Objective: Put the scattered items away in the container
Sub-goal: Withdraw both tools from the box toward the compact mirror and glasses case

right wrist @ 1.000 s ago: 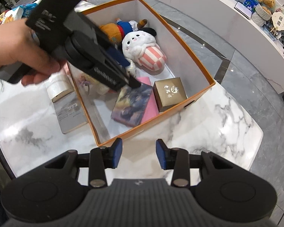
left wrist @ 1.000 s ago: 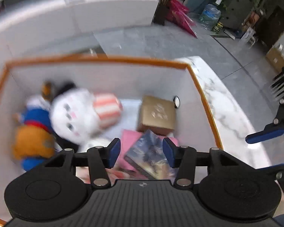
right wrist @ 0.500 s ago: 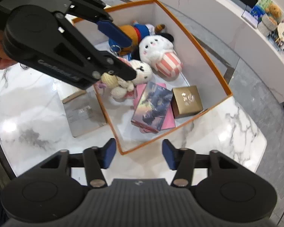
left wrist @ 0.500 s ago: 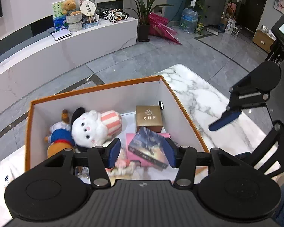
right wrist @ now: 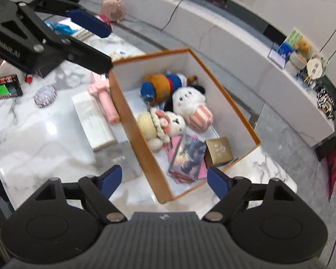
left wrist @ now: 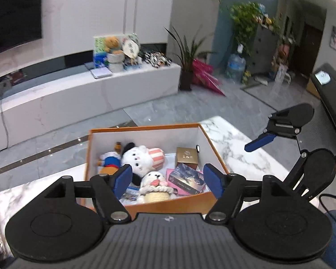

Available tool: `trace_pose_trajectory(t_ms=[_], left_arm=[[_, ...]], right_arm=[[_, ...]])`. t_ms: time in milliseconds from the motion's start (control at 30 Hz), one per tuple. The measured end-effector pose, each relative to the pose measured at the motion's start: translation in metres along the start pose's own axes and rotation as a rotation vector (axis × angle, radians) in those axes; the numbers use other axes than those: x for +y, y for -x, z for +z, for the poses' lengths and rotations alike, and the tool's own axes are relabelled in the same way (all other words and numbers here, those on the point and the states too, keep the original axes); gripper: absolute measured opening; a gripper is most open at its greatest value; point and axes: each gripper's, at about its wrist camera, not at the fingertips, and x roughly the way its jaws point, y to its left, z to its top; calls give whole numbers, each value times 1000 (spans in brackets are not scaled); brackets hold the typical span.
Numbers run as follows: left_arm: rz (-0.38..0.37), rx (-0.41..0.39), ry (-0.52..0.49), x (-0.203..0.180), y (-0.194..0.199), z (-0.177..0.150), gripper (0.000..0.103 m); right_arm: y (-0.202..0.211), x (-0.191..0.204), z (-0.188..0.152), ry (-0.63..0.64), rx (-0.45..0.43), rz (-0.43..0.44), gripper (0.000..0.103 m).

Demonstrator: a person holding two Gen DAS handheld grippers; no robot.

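Observation:
The orange-rimmed white box (right wrist: 132, 116) (left wrist: 174, 204) stands on the marble table. In it lie an orange-and-blue plush (right wrist: 161, 85), a white plush with a striped skirt (right wrist: 192, 105) (left wrist: 143, 157), a crocheted cream doll (right wrist: 159, 123) (left wrist: 154, 186), a dark-covered book on a pink one (right wrist: 188, 154) (left wrist: 188, 179) and a gold box (right wrist: 219, 151) (left wrist: 187, 155). My left gripper (left wrist: 168, 178) is open and empty, held high over the box's near edge. My right gripper (right wrist: 164, 178) is open and empty above the box's near corner.
Left of the box on the table lie a pink stick-shaped item (right wrist: 103, 99), a long white packet (right wrist: 94, 121), a grey flat box (right wrist: 125, 165), a glittery disc (right wrist: 45, 95) and a phone (right wrist: 4, 87). A white marble bench (left wrist: 85, 89) stands beyond.
Both grippers have risen and pulled back from the box, and their jaws have opened wider. The left gripper was down inside the box and is now well above it.

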Motion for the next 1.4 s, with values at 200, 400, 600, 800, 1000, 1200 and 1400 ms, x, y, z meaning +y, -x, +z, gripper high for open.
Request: trace_pose_trajectory(t_ms=[200, 400, 600, 800, 1000, 1200, 1400], left_arm=[[69, -40, 53, 24, 40, -34, 88], [218, -39, 118, 53, 53, -91, 88], [328, -32, 173, 67, 39, -157, 88], [405, 0, 199, 84, 19, -197, 88], [425, 14, 270, 105, 13, -225, 88], [476, 83, 256, 113, -1, -246, 88], [496, 83, 188, 109, 0, -246, 88]], right_arm=[[20, 30, -7, -21, -114, 1, 88], [17, 61, -19, -72, -208, 0, 92], [-11, 91, -36, -109, -265, -7, 92], [-40, 111, -43, -138, -249, -20, 92], [-68, 127, -38, -118, -261, 29, 92], [-111, 143, -11, 72, -252, 75, 92], [-146, 143, 4, 98, -241, 144, 92]])
